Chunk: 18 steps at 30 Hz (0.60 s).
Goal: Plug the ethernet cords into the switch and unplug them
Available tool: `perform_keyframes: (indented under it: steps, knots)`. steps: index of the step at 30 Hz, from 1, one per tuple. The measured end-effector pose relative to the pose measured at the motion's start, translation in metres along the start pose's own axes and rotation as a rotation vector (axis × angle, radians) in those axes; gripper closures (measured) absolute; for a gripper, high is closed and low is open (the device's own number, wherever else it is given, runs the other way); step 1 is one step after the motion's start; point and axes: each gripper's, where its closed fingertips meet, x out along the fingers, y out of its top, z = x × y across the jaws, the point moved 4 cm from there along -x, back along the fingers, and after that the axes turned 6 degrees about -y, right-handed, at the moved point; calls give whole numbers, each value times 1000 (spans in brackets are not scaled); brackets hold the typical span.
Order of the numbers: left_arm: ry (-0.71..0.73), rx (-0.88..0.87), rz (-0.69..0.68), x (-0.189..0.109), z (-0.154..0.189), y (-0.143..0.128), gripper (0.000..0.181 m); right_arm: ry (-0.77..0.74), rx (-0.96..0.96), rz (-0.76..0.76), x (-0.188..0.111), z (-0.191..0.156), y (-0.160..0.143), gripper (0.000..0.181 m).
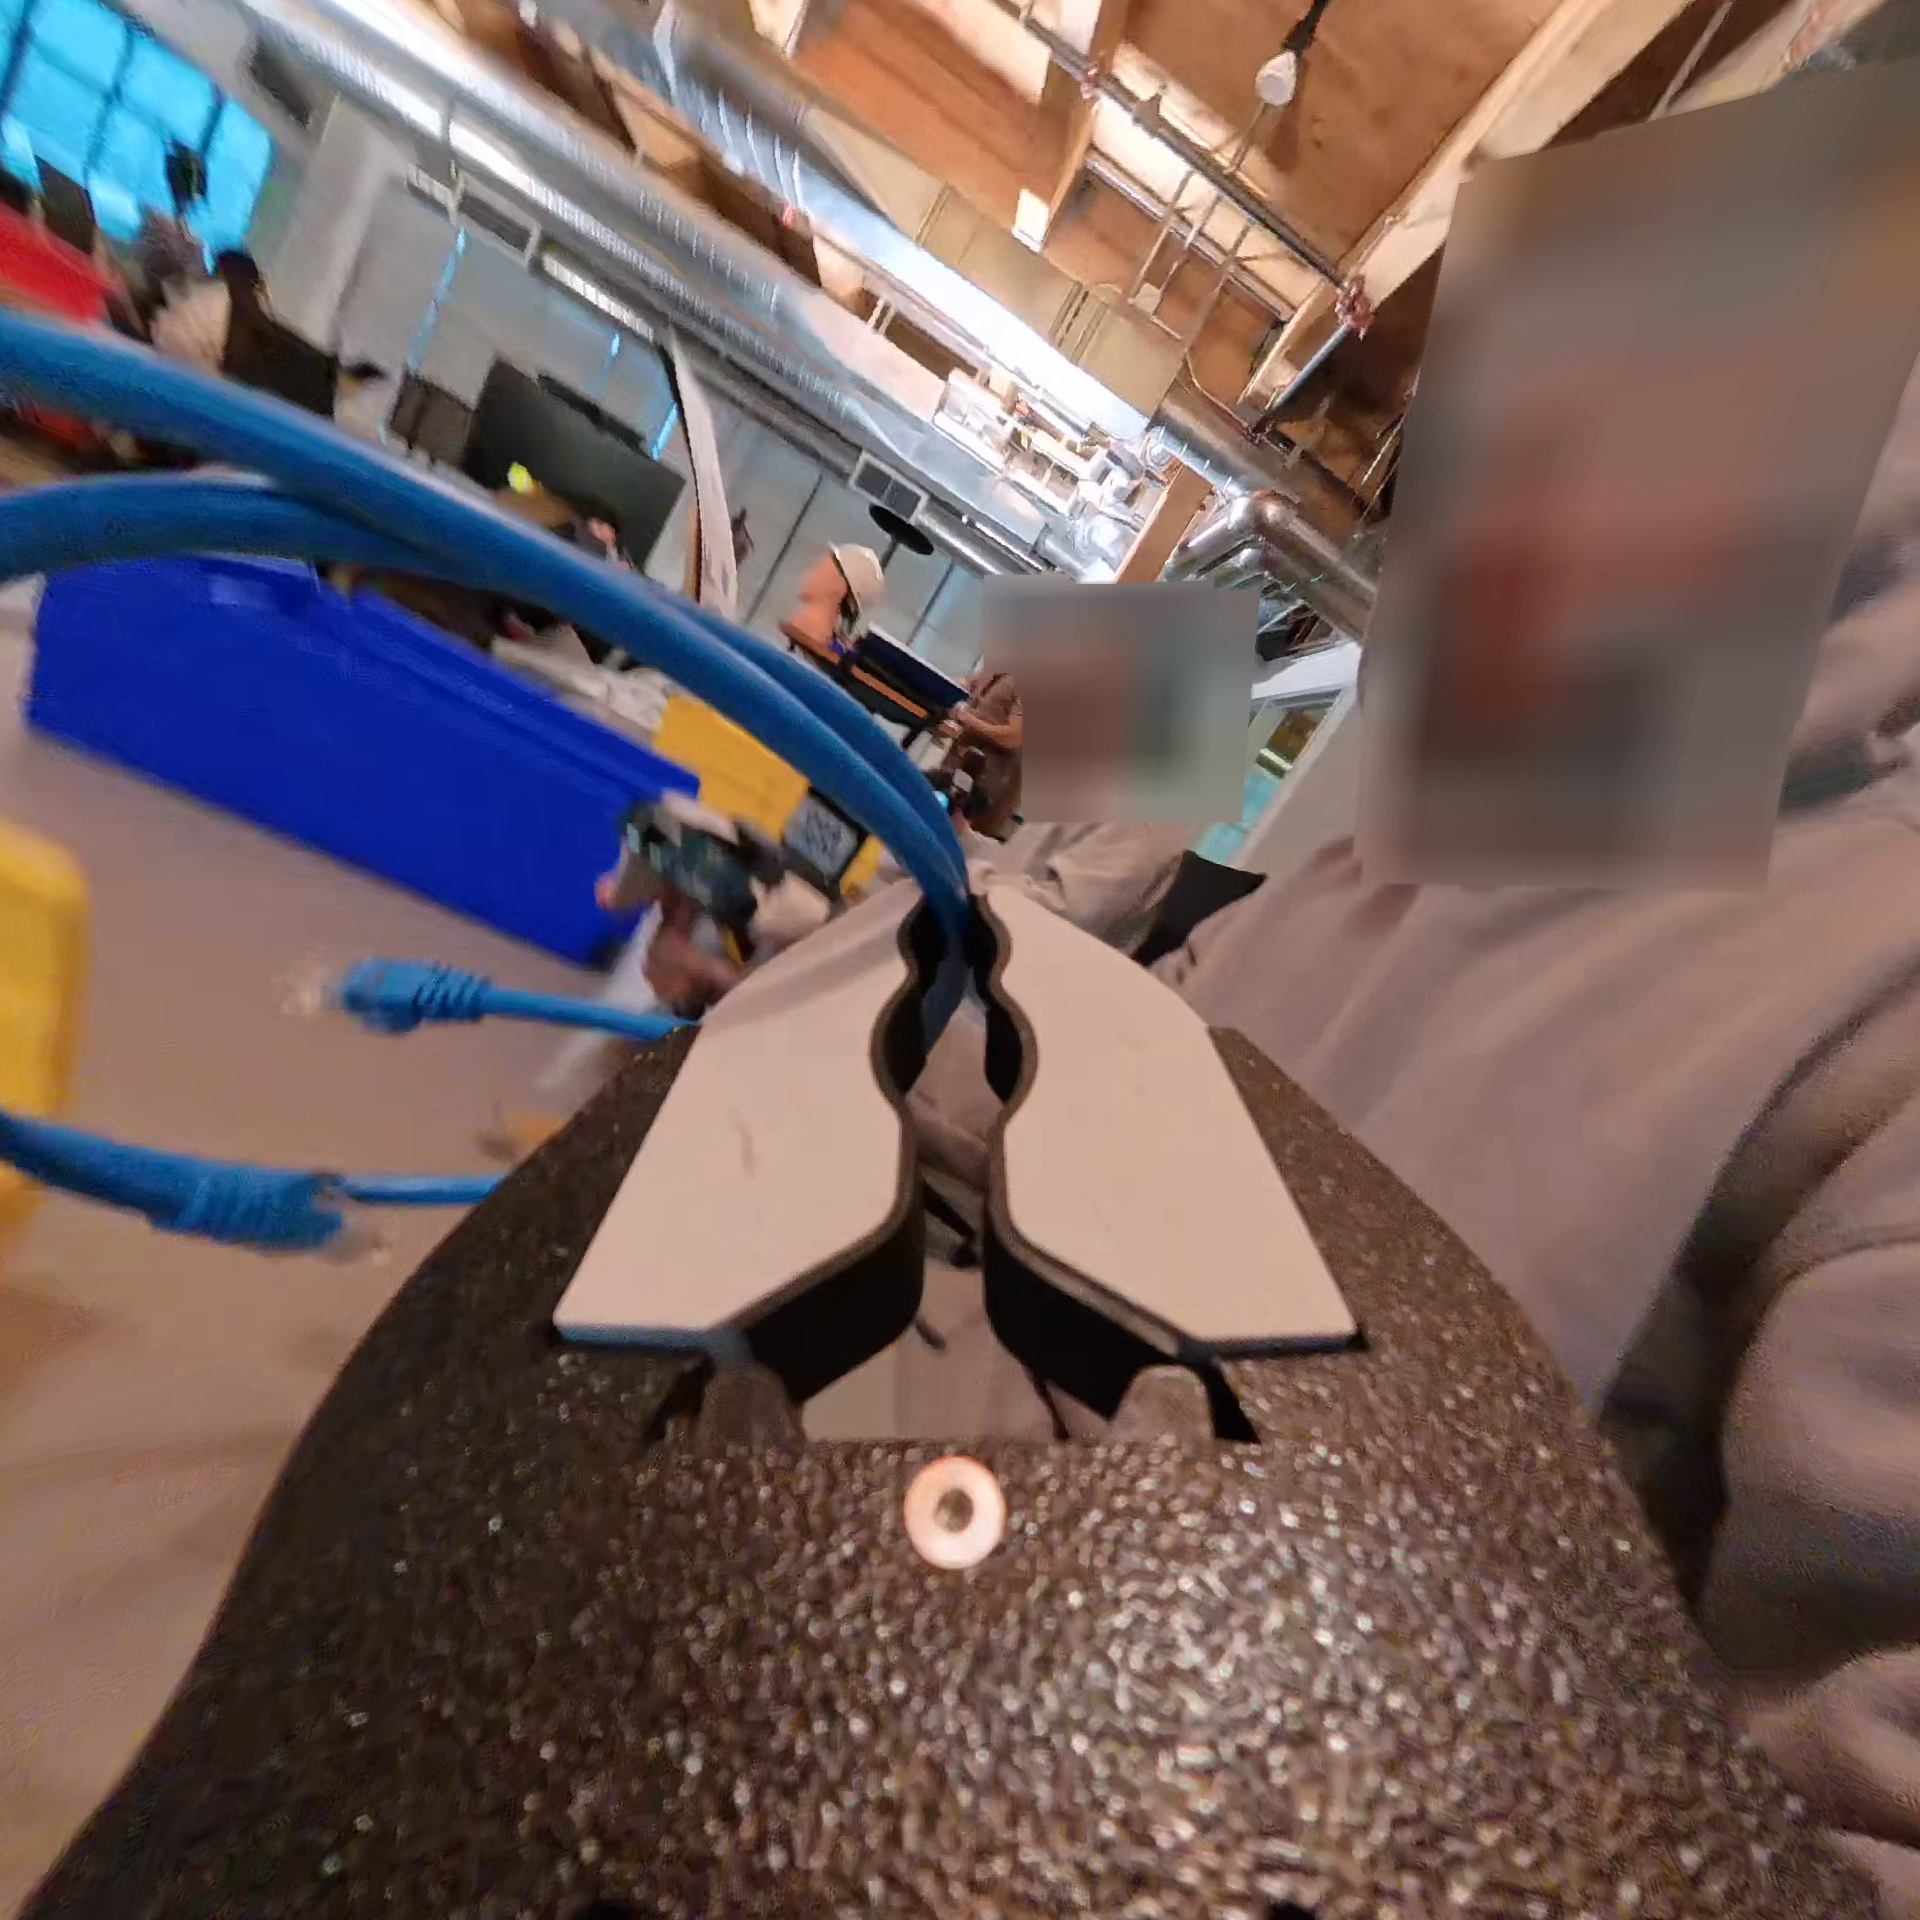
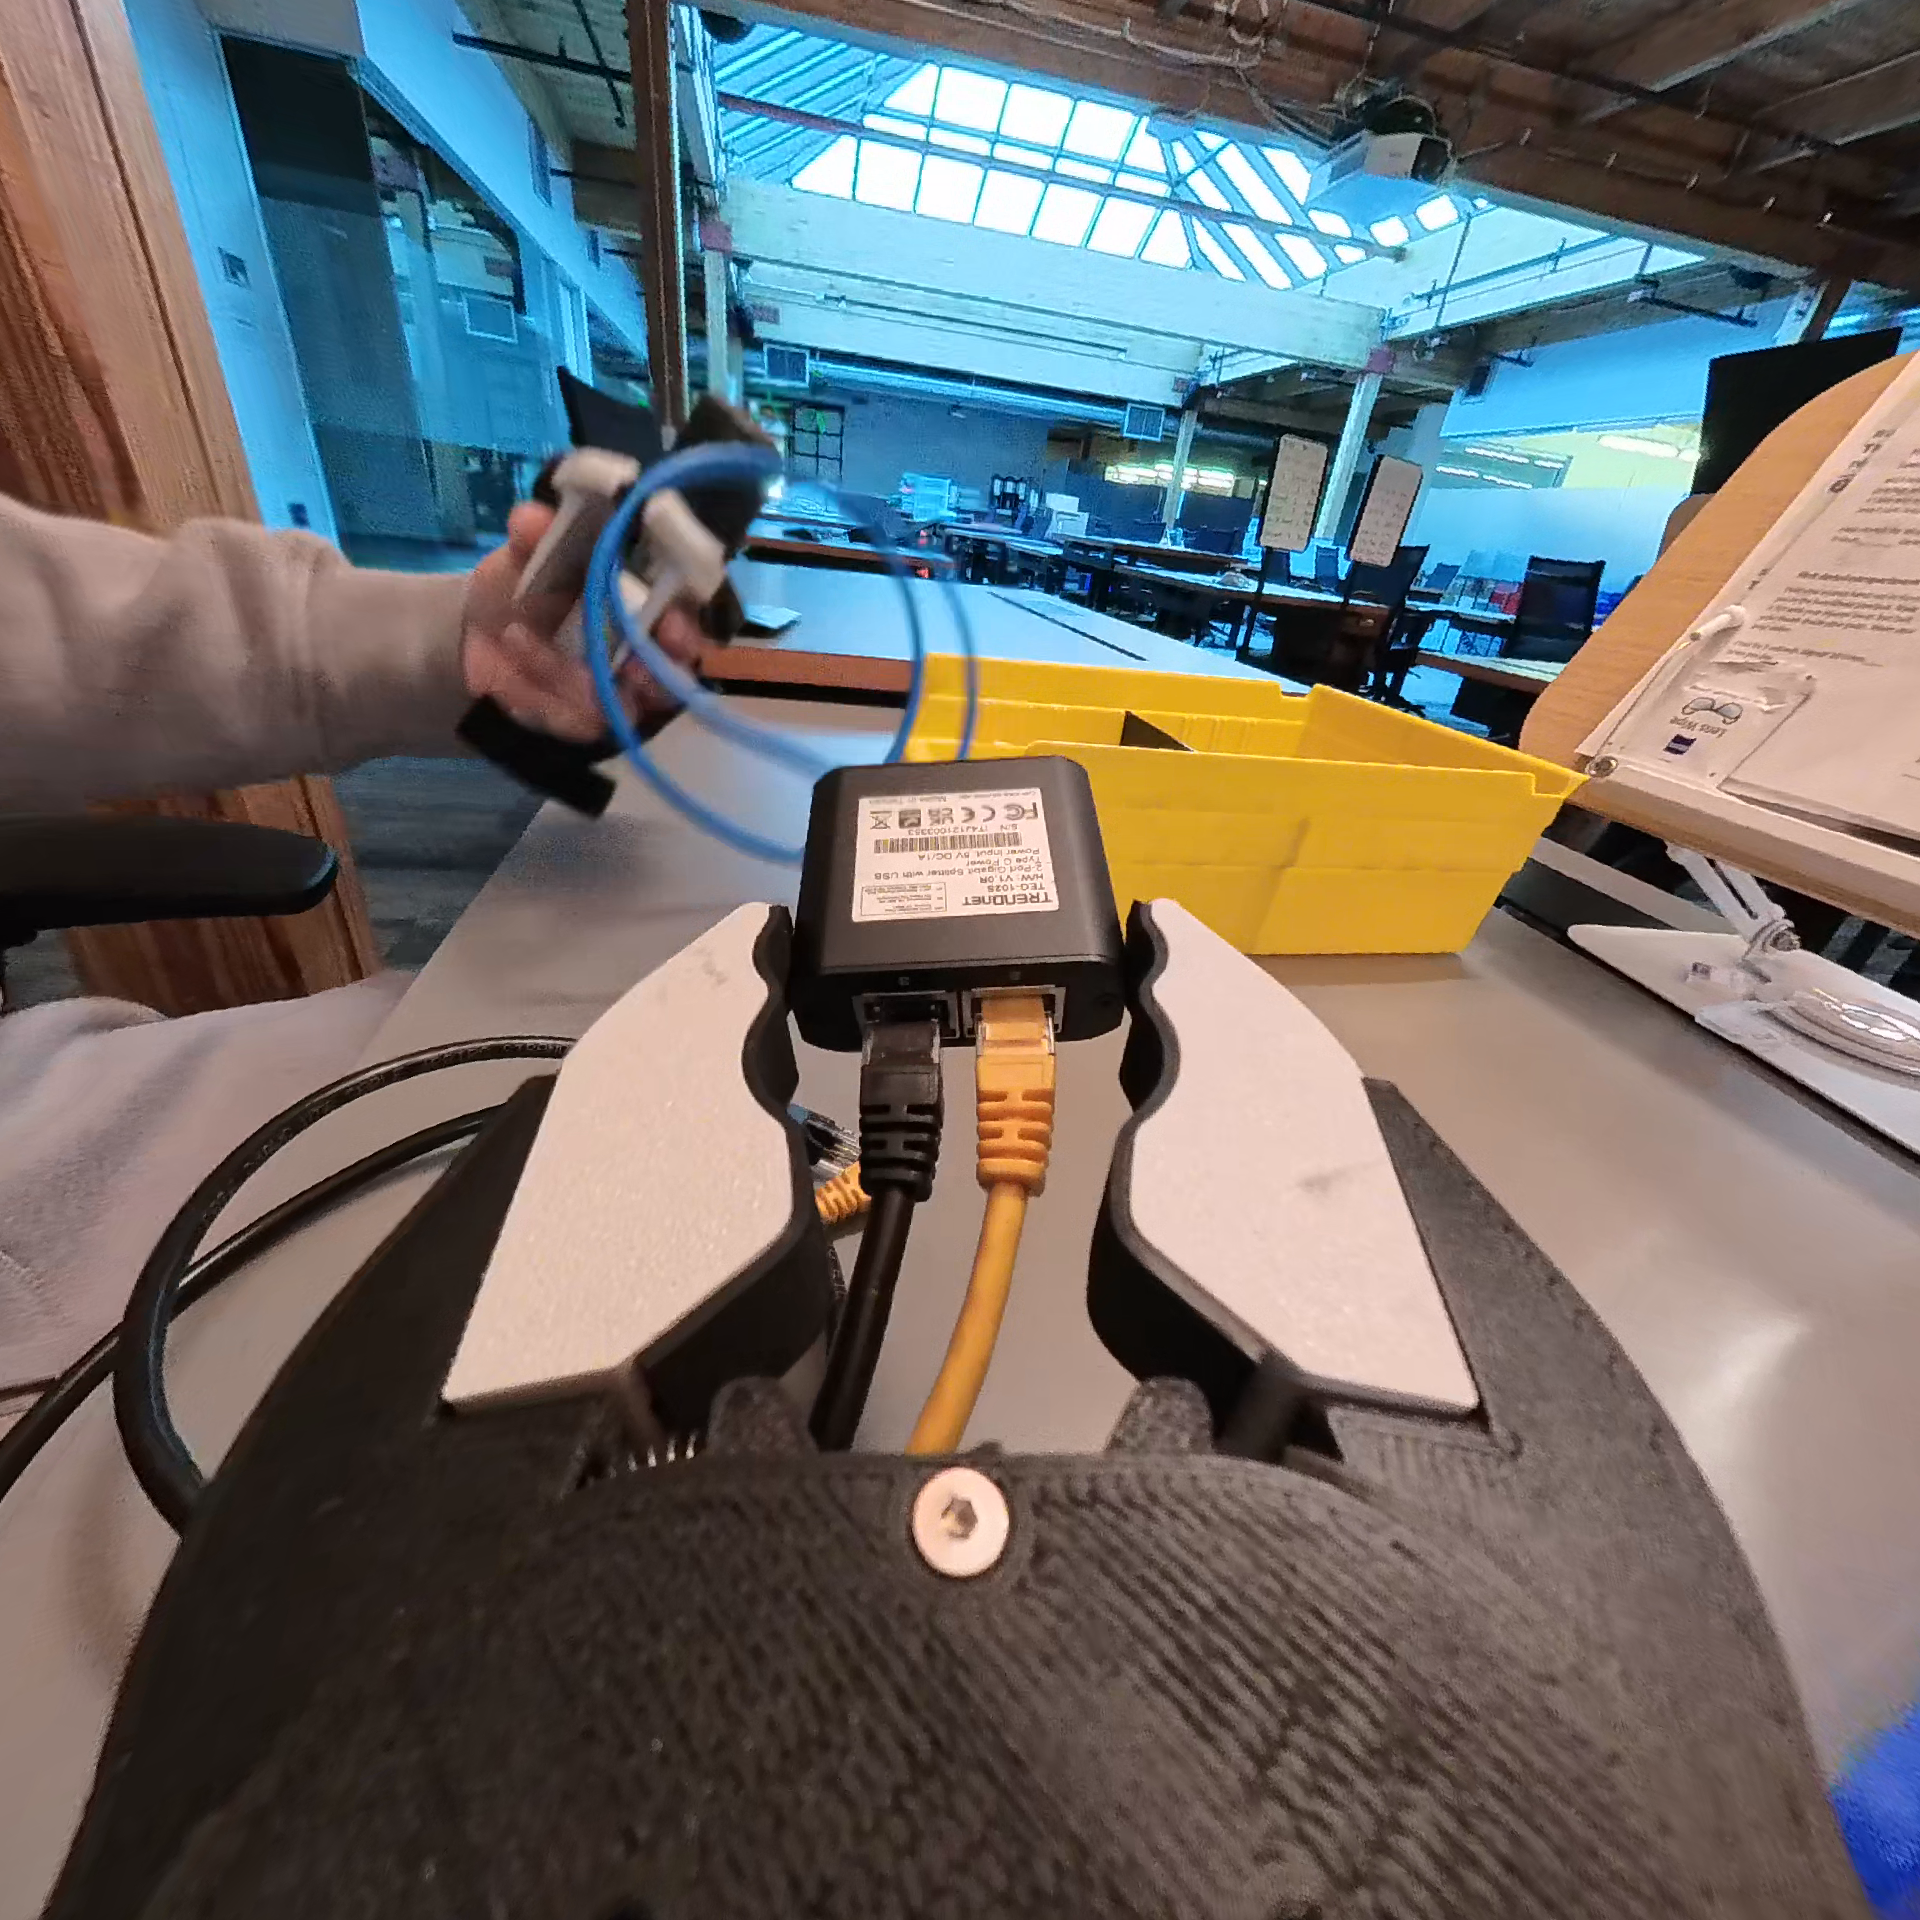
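In the right wrist view my right gripper (image 2: 954, 940) is shut on a small black switch (image 2: 956, 894) and holds it by its two sides on the grey table (image 2: 1558, 1195). A black cord (image 2: 899, 1112) and a yellow cord (image 2: 1013, 1091) are plugged into its two front ports. In the left wrist view my left gripper (image 1: 951, 935) is shut on a looped blue ethernet cord (image 1: 582, 592) and holds it up in the air; two blue plugs (image 1: 405, 992) hang free at the left. The left gripper with its blue loop (image 2: 644, 582) shows at far left of the right wrist view.
A yellow bin (image 2: 1351, 831) stands just behind the switch. A document stand with papers (image 2: 1766, 644) is at the right. A black chair armrest (image 2: 156, 862) and a wooden post (image 2: 114, 416) are at the left. A blue bin (image 1: 343, 727) shows in the left wrist view. About 20 centimeters separates my left fingertips from my right.
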Motion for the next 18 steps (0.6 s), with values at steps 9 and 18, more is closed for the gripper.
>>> perform_keyframes:
  steps: [9,18]
  knots:
    - [223,-171,-110,-58,0,-53,176,13,-18,-30,3,-3,-3,119]
    - [814,-378,-573,-118,-21,-80,151,21,-33,-43,4,-5,-4,119]
